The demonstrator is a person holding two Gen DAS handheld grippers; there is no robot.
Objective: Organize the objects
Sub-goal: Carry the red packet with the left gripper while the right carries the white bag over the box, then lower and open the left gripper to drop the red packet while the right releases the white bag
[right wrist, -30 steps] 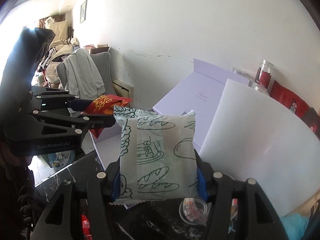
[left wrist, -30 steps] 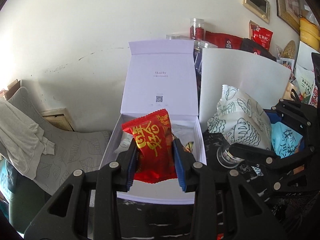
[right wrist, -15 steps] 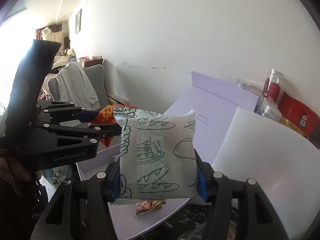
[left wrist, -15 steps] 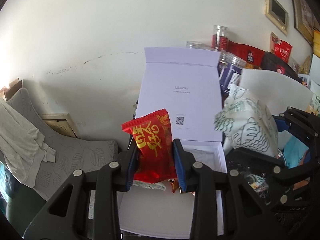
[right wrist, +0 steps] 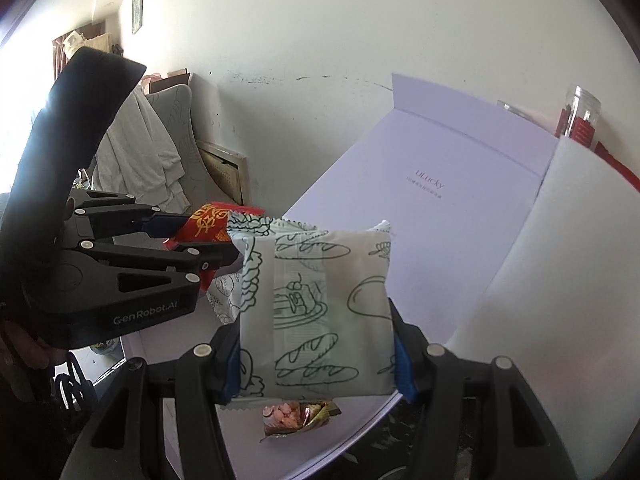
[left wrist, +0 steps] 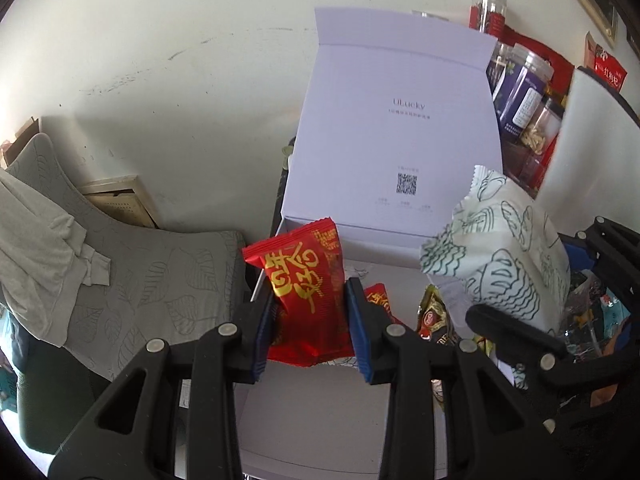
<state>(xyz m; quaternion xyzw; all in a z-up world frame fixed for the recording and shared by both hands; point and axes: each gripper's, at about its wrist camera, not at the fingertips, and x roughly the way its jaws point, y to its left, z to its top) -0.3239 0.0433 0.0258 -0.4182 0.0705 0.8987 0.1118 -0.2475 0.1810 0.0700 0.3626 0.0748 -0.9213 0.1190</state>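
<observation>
My left gripper is shut on a red snack packet with gold characters and holds it above the open pale-lilac gift box. My right gripper is shut on a white packet printed with green bread drawings, also over the box. That white packet and the right gripper show at the right of the left wrist view. The left gripper with its red packet shows at the left of the right wrist view. Small snack packets lie inside the box.
The box lid stands upright against the white wall. Jars and red bags crowd the back right. A white board leans right of the box. A grey chair with clothes stands left.
Both grippers have moved forward and left over the open box with their packets still held. The box now fills the lower middle of both views.
</observation>
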